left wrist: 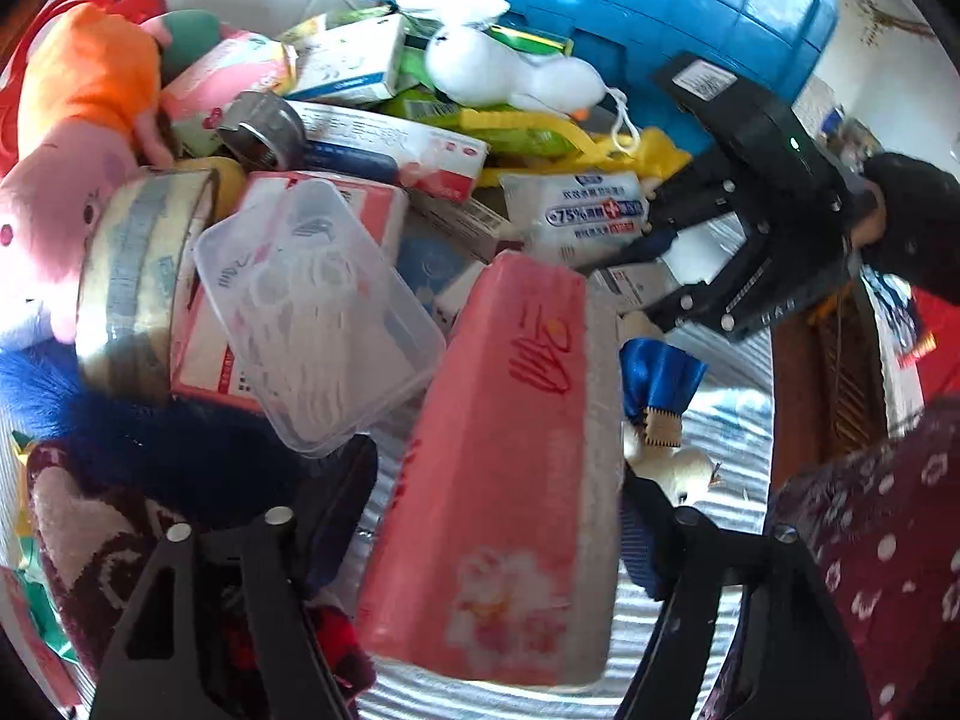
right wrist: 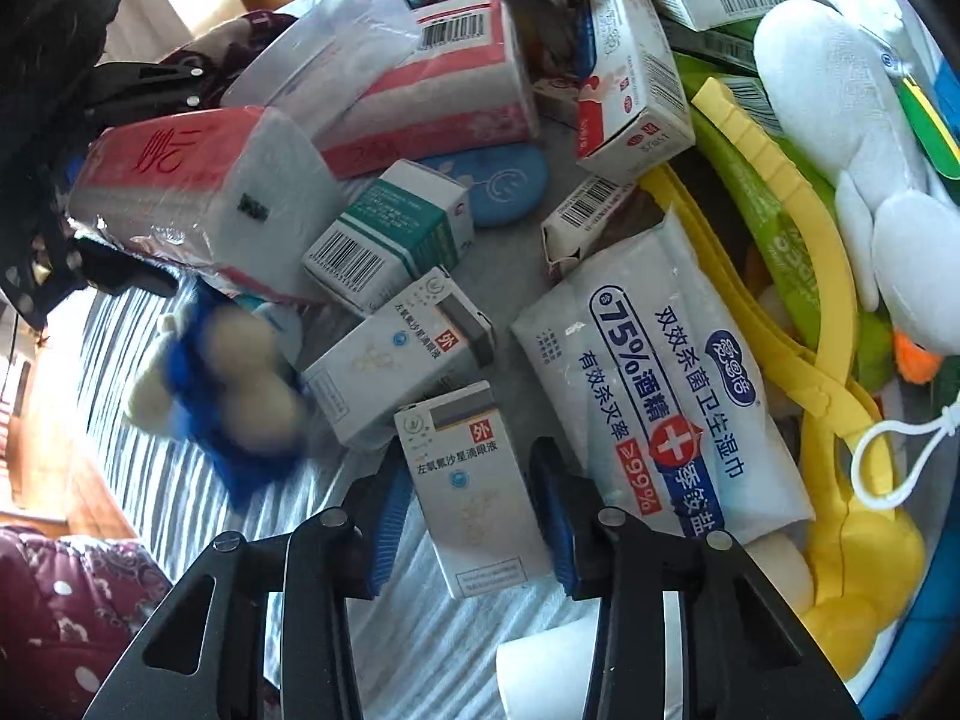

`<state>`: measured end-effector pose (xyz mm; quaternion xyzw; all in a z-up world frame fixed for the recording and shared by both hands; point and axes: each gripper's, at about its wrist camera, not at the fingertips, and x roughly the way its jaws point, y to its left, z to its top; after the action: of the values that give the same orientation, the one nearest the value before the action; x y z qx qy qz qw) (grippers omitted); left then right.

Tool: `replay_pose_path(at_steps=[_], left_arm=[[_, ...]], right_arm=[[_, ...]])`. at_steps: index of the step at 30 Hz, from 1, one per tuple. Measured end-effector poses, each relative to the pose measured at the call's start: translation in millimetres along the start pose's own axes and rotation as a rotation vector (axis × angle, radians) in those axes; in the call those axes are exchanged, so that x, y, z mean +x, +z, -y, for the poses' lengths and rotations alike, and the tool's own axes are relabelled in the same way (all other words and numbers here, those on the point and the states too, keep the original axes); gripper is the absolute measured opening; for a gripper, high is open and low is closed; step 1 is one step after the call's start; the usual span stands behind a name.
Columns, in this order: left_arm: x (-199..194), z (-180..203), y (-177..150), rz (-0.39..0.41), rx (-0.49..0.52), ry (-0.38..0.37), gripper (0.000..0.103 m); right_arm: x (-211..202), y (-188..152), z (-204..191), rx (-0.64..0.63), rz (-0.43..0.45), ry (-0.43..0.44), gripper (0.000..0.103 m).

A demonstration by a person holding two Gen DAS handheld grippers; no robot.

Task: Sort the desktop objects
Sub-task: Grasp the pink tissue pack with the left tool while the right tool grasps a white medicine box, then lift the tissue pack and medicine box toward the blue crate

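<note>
Left hand-held gripper (left wrist: 480,546): clamped on pink tissue pack (left wrist: 498,480), pack raised and tilted above striped desk (left wrist: 726,432). Same pack seen from right wrist view at upper left, held off the surface.

Right hand-held gripper (right wrist: 474,510): jaws narrow, straddling small eye-drop box (right wrist: 474,492); blue pads at both long sides. Contact likely, firm grip not confirmed; box appears to rest on desk.

Pile largely unsorted. Heaped together, touching or overlapping: wet-wipe pack (right wrist: 660,408), second eye-drop box (right wrist: 390,372), green-striped box (right wrist: 390,234), yellow tongs (right wrist: 798,312), white plush toy (right wrist: 870,180), clear plastic case (left wrist: 318,312), tape roll (left wrist: 138,276), pink plush toy (left wrist: 66,180). Small blue-dressed doll (right wrist: 228,384) near desk edge, blurred.

Blue bin (left wrist: 630,12) behind pile; interior not visible, contents cannot be told.

Judgement: early stage. Two items in hand at most, none visibly grouped; nearly whole heap left to separate.
</note>
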<state>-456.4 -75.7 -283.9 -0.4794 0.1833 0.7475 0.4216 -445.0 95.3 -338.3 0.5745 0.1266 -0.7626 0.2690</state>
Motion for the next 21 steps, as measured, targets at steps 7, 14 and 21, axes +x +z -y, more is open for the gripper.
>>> replay_pose_path(at_steps=[7,14,21], left_arm=[[-0.1,16.8,-13.1,0.001,-0.05,0.067,0.054],[-36.5,27.0,-19.6,0.1,-0.108,0.113,0.053],[-94.7,41.4,12.2,0.265,-0.092,0.21,0.053]], right_arm=[[-3.5,-11.6,-22.6,-0.064,0.02,-0.118,0.032],[-33.8,-22.4,-38.9,-0.03,0.08,-0.159,0.032],[-109.0,-12.1,-61.9,0.044,0.26,-0.207,0.032]])
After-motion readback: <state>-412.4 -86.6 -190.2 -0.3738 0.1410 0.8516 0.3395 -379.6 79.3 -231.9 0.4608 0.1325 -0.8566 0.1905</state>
